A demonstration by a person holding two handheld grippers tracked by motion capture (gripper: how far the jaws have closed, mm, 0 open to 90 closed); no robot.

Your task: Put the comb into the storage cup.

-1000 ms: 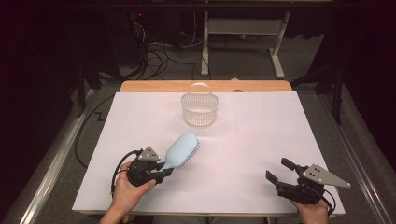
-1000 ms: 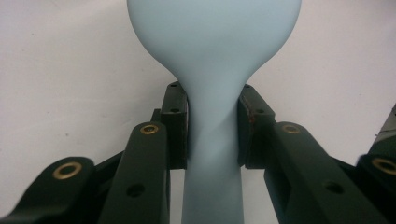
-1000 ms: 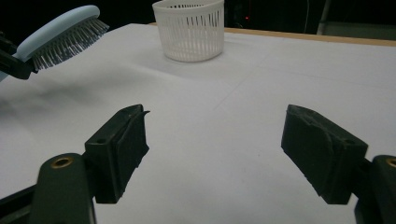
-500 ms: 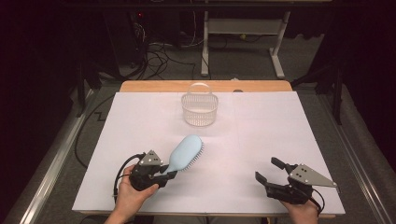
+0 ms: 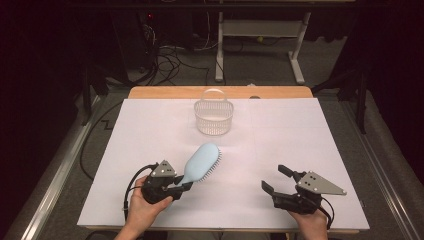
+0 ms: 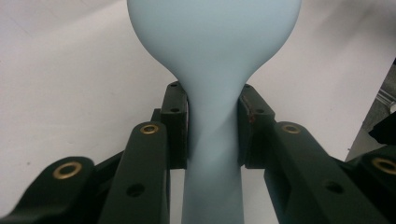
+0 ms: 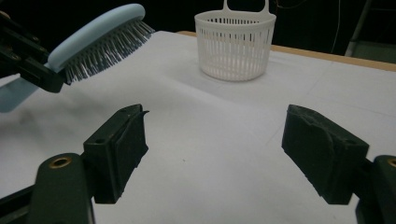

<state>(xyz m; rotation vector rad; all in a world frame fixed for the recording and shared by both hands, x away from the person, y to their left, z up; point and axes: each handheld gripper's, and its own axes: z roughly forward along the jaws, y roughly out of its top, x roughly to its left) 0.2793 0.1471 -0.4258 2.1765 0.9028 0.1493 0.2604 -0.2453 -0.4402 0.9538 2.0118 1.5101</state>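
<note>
Jaws: left gripper (image 5: 181, 187) clamped on the handle of 1 light-blue hairbrush (image 5: 201, 162), pads tight on both sides of the neck. Brush head sticks fwd and up off the white sheet (image 5: 150, 130), bristles facing right/down. Right gripper (image 5: 276, 179) jaws wide, nothing between, low over the sheet at near-right. 1 white basket (image 5: 214, 116) at far-centre, upright, well apart from both. Count: 2 grippers, 1 brush, 1 basket.

The high view looks down from above; the right gripper view, low and close, shares the white slatted plastic basket (image 5: 214, 117) (image 7: 235, 44).
</note>
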